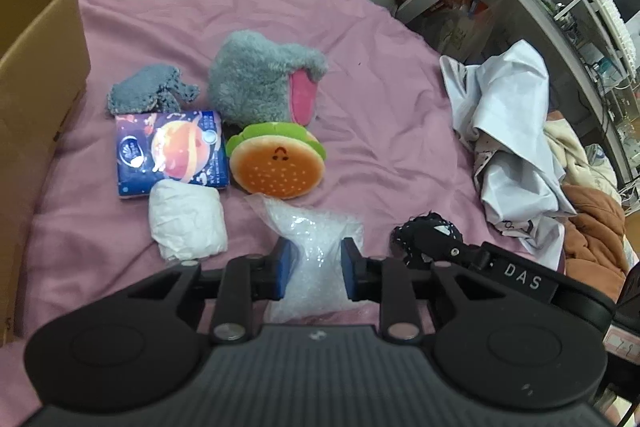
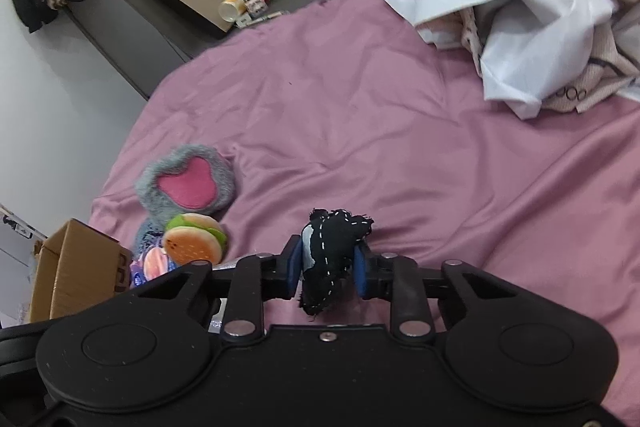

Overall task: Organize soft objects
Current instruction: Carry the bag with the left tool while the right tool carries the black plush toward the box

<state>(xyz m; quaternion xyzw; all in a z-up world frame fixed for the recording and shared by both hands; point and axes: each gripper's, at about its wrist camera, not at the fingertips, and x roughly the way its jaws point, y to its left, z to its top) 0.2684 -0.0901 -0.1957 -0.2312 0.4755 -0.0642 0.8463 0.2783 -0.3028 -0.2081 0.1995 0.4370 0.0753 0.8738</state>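
The left gripper point(image 1: 314, 269) jaws clamp the bubble wrap point(image 1: 316, 247) between them; the right gripper point(image 2: 328, 269) jaws clamp the black cloth point(image 2: 334, 251).

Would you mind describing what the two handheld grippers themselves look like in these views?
Both are matte black plastic. The left gripper and right gripper each have a ribbed body, two round discs at the sides, linkage bars with silver pivot pins, and fingers faced with blue pads. The right gripper, seen from the left camera, carries white letters "DAS". No cables or sleeves show.
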